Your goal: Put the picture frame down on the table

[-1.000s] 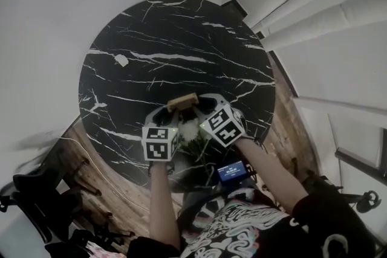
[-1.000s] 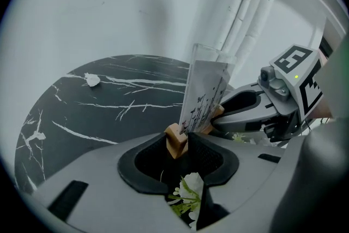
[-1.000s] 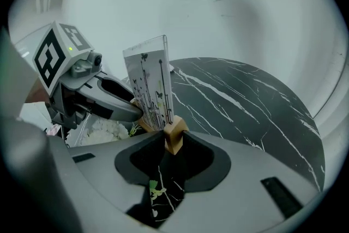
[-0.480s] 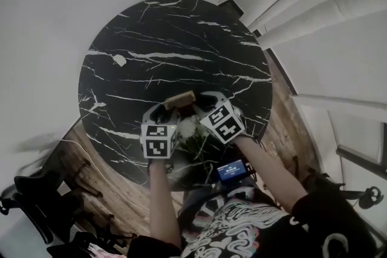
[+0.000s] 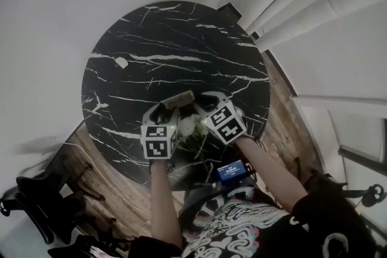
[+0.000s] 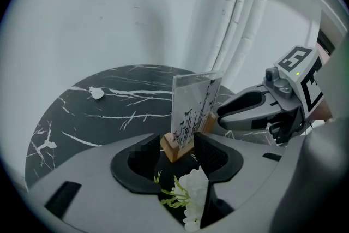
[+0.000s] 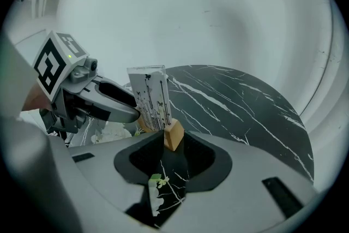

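The picture frame [image 5: 180, 99] is a clear upright panel with a printed sheet, set in a pale wooden base. It stands upright over the near part of the round black marble table [image 5: 169, 51]. My left gripper [image 5: 162, 110] is shut on the left end of the base [image 6: 177, 145]. My right gripper [image 5: 202, 103] is shut on the other end [image 7: 172, 135]. In each gripper view the panel [image 6: 192, 109] [image 7: 151, 98] rises just beyond the jaws, with the other gripper behind it. I cannot tell whether the base touches the tabletop.
White flowers [image 5: 188, 127] lie under and between the grippers near the table's front edge. A small white scrap [image 5: 121, 61] lies on the table's far left. A blue device [image 5: 231, 171] hangs at the person's chest. A black chair [image 5: 36, 202] stands at lower left on the wooden floor.
Both grippers keep the same hold on the frame. Only the head view has shifted slightly.
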`<state>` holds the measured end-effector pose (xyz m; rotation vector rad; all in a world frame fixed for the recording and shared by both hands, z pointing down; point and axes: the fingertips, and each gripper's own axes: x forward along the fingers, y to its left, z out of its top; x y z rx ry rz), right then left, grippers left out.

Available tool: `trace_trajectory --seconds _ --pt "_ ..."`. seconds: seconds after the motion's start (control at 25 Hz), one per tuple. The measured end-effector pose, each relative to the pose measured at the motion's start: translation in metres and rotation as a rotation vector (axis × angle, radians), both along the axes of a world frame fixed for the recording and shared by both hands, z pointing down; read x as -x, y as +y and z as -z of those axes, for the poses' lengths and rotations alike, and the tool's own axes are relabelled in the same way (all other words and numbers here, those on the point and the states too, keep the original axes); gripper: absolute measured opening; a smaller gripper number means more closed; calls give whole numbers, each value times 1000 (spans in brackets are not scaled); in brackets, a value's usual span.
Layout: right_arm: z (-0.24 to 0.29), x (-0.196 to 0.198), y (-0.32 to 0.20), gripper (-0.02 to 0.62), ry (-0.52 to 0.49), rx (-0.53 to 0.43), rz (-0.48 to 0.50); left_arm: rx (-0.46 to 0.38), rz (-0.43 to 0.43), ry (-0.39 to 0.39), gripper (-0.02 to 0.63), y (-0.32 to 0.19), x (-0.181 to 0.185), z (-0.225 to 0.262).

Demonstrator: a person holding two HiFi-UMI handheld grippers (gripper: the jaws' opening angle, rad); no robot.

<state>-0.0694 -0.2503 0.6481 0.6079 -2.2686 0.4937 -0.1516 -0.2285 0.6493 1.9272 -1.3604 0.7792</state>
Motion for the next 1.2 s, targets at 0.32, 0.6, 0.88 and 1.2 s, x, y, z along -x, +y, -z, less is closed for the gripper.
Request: trace_trajectory --seconds 0.32,0.6,0.88,1.2 --pt "15 -6 15 95 -21 -17 -22 -71 -26 -22 187 8 -5 25" --pt "38 -8 22 94 -48 -87 -56 -129 -9 -1 161 17 -3 46" --pt "73 -1 47 31 -117 -162 -48 -310 53 -1 15 29 10 90" --pt "91 0 78 25 -179 -168 -90 -369 1 59 15 53 3 115"
